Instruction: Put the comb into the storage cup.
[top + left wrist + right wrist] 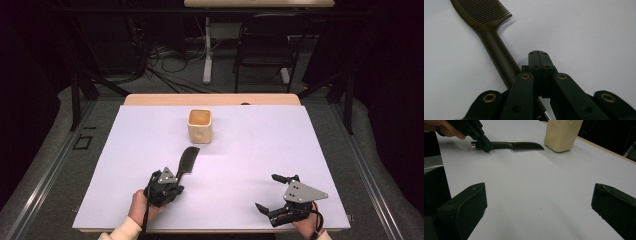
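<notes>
Left gripper (167, 188) sits at the near left of the white mat (250, 150), jaws pressed together with nothing between the pads; in the left gripper view the closed tips (539, 56) rest on bare mat just beside the handle of the dark comb (496, 50), not around it. The comb (186, 161) lies flat, long axis running from its handle end beside the left gripper up and away toward the cream cup (199, 125), toothed end farthest from the hand and short of the cup, apart from it. In the right gripper view the comb (519, 145) lies on the mat with its toothed end toward the cup (561, 135). Right gripper (280, 197) rests well apart at the near right, jaws spread wide, empty. The left hand is far nearer. Judgement: a pickup would call for the left jaws to open, then shift sideways onto the handle. Count: one comb, one cup, one mat, two grippers.
</notes>
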### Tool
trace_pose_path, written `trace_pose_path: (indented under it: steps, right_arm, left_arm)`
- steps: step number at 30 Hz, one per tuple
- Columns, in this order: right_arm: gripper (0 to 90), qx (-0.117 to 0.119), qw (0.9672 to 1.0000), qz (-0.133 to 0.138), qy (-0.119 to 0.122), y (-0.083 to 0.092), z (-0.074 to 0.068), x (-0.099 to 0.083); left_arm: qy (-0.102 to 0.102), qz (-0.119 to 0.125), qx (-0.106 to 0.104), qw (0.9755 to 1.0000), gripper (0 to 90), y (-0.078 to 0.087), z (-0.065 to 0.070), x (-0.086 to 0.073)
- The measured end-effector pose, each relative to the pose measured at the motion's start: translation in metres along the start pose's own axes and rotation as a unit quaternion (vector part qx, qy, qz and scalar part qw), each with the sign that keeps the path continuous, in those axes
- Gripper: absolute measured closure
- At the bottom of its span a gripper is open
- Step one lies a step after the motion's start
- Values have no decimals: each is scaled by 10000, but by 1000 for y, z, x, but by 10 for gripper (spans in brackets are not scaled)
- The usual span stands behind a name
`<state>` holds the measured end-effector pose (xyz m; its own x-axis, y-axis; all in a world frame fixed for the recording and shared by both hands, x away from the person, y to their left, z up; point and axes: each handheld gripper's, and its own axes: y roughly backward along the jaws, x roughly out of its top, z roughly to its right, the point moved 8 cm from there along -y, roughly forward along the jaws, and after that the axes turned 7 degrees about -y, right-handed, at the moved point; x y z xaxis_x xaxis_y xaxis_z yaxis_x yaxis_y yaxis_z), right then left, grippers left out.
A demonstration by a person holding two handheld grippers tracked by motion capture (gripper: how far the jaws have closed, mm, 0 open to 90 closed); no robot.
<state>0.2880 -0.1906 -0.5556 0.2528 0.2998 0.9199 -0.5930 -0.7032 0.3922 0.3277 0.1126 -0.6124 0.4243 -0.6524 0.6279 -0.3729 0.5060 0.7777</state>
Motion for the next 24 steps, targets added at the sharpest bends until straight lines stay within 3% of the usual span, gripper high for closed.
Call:
trace_pose_path:
  steps: [18, 24]
  right_arm:
    - [0, -40, 10000, -80, -20, -2, 2, -2]
    - [0, -32, 9999, -99, -31, -2, 1, -2]
  left_arm:
    - [-58, -88, 106, 9999, 900, 1, -8, -4]
    - [-60, -108, 5, 9999, 900, 1, -8, -4]
